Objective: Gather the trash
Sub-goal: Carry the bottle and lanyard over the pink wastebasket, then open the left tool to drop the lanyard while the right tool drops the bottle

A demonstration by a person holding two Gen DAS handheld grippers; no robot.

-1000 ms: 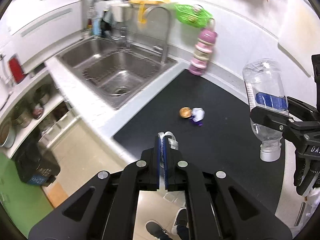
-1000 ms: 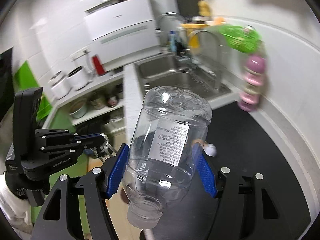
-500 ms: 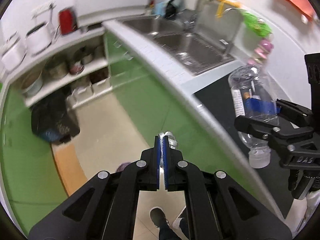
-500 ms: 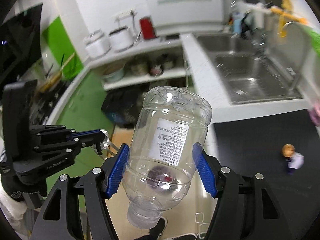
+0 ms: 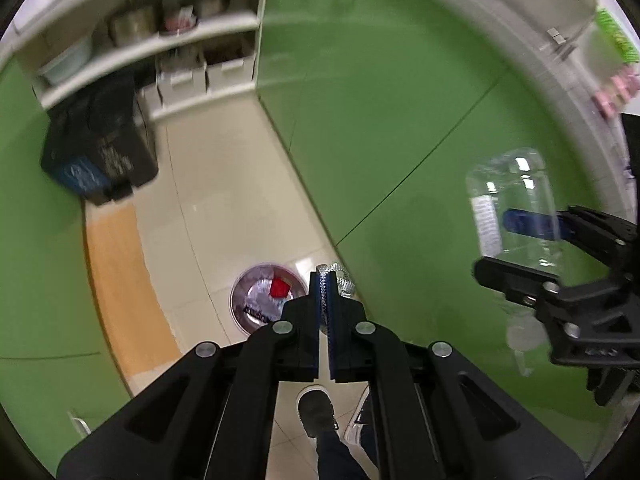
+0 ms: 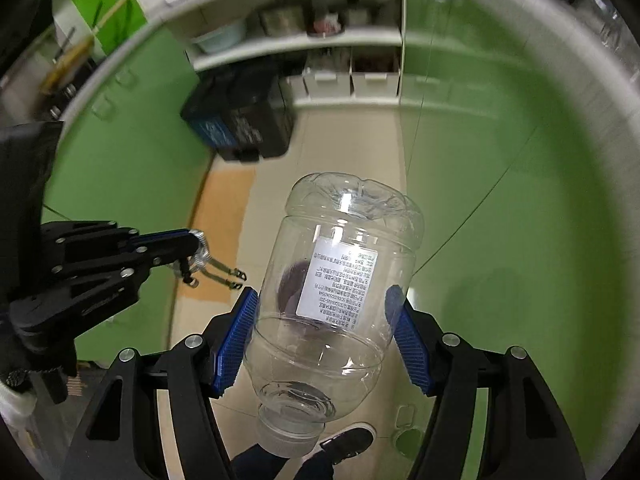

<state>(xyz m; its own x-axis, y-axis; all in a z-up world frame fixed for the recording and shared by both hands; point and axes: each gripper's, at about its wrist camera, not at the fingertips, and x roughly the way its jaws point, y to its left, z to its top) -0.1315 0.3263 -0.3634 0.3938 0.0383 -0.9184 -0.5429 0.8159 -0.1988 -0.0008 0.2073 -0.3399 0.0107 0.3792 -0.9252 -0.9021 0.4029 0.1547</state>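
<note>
My right gripper (image 6: 326,334) is shut on a clear plastic bottle (image 6: 340,280), held cap-down above the floor; the bottle also shows in the left wrist view (image 5: 514,216). My left gripper (image 5: 325,280) is shut on a small silvery metal piece (image 5: 340,278), which shows with dangling clips in the right wrist view (image 6: 200,256). A round trash bin (image 5: 260,300) with a shiny liner and a red item inside stands on the floor just below and left of the left gripper's tips.
Green cabinet fronts (image 5: 400,120) run along the right. A black bag (image 5: 100,148) sits by open white shelves (image 5: 140,48). An orange mat (image 5: 120,280) lies on the tiled floor. The person's shoes (image 5: 316,412) are below.
Both grippers have swung away from the counter and sink and tilted down toward the floor. The trash bin has come into view under the left gripper. Both grips are unchanged.
</note>
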